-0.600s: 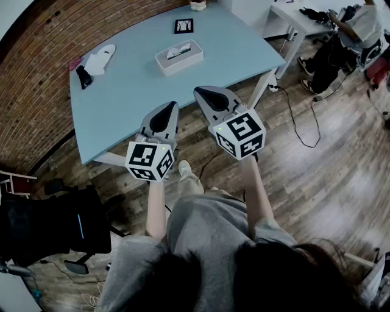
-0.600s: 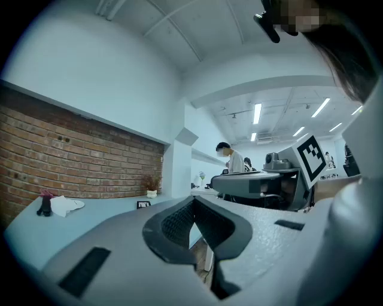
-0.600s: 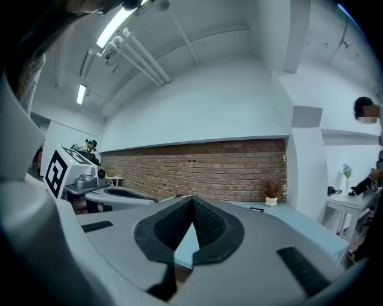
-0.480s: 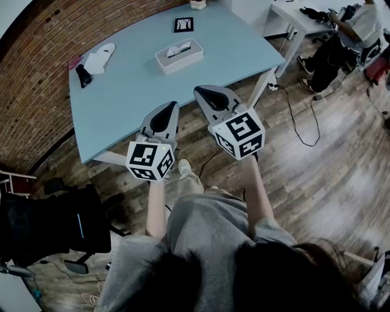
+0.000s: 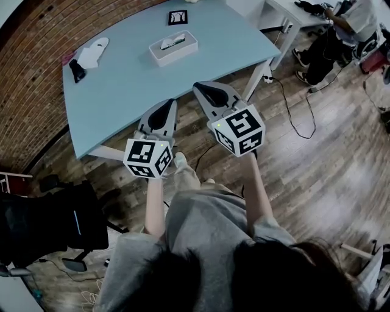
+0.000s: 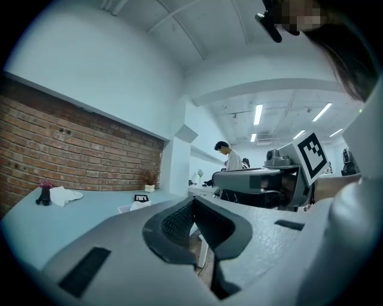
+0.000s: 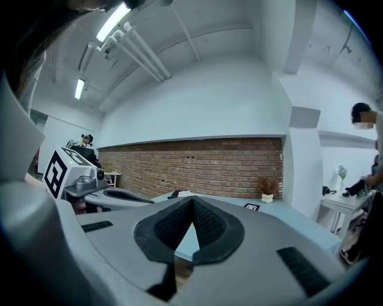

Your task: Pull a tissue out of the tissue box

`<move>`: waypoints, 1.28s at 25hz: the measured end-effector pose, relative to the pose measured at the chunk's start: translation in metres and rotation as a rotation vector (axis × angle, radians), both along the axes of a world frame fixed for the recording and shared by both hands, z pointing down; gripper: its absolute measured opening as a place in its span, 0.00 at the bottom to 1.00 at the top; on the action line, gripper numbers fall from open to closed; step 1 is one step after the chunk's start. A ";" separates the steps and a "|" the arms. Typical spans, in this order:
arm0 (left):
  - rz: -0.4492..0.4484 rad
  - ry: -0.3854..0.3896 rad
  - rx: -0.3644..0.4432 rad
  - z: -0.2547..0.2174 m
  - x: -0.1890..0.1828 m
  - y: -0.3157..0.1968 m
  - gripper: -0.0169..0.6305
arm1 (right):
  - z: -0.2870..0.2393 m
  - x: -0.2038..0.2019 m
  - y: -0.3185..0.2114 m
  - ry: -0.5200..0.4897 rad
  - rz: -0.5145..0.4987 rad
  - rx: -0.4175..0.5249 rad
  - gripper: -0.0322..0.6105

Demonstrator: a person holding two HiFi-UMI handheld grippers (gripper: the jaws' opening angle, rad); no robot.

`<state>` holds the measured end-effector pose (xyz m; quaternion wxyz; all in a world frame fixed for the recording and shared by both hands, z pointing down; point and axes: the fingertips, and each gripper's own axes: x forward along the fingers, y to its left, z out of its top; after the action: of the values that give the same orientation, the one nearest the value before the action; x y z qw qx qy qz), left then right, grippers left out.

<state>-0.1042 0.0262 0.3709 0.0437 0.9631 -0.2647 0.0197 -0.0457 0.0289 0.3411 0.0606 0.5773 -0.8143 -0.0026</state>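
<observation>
The white tissue box (image 5: 173, 47) stands on the far half of the light blue table (image 5: 122, 103), with a tissue (image 5: 170, 42) poking from its top slot. In the left gripper view the tissue box (image 6: 136, 206) shows small and far off. My left gripper (image 5: 169, 105) and right gripper (image 5: 202, 90) hover side by side at the table's near edge, well short of the box. Both are shut with their tips meeting, left gripper (image 6: 192, 200) and right gripper (image 7: 192, 200), and nothing is between the jaws.
A square marker card (image 5: 178, 17) lies behind the box. A white cloth (image 5: 92, 53) and a black item (image 5: 77, 70) lie at the table's far left. A brick wall (image 5: 36, 55) runs along the left. A person (image 5: 347, 30) stands by a white desk at the right. A black chair (image 5: 55, 222) is near left.
The head view has shifted slightly, so the table and box sit a little higher in the picture. Both grippers stay shut in about the same place at the near edge.
</observation>
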 end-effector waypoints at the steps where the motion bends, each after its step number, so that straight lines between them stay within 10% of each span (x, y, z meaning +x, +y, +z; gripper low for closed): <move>1: 0.001 -0.002 -0.001 0.000 0.000 0.001 0.03 | -0.001 0.001 0.000 -0.007 0.001 0.003 0.05; 32: 0.088 -0.085 -0.076 0.030 0.046 -0.109 0.03 | 0.034 0.046 -0.116 -0.083 0.043 -0.072 0.05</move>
<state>-0.0585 -0.0825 0.4014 0.0682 0.9698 -0.2226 0.0725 0.0000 -0.0873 0.3750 0.0474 0.5919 -0.8029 0.0521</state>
